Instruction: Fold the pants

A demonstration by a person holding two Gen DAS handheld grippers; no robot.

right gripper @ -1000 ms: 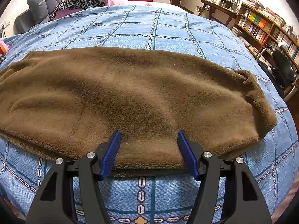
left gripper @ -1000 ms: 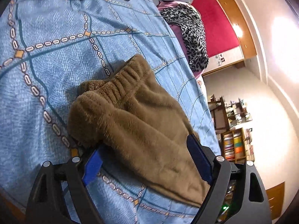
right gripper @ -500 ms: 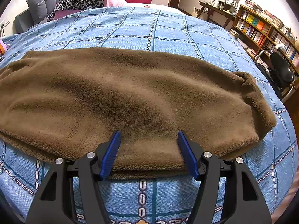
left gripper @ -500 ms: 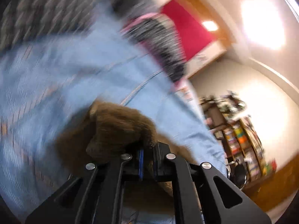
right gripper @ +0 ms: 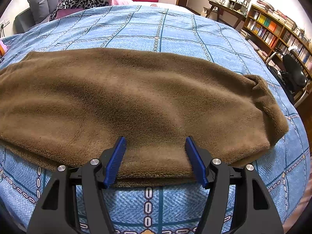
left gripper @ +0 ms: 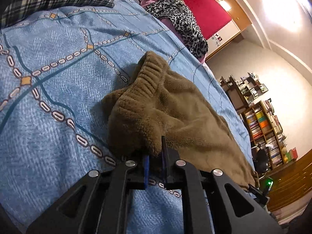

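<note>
Brown fleece pants (right gripper: 136, 101) are laid flat on a blue patterned bed cover (right gripper: 159, 33), their long axis running across the right wrist view from left to right. The near edge of the pants is straddled by the right claw (right gripper: 155, 159), whose blue pads are spread and not pressed on the fabric. In the left wrist view, the waistband end (left gripper: 148, 78) is seen bunched, and a fold of it is pinched by the nearly closed left claw (left gripper: 155, 167).
</note>
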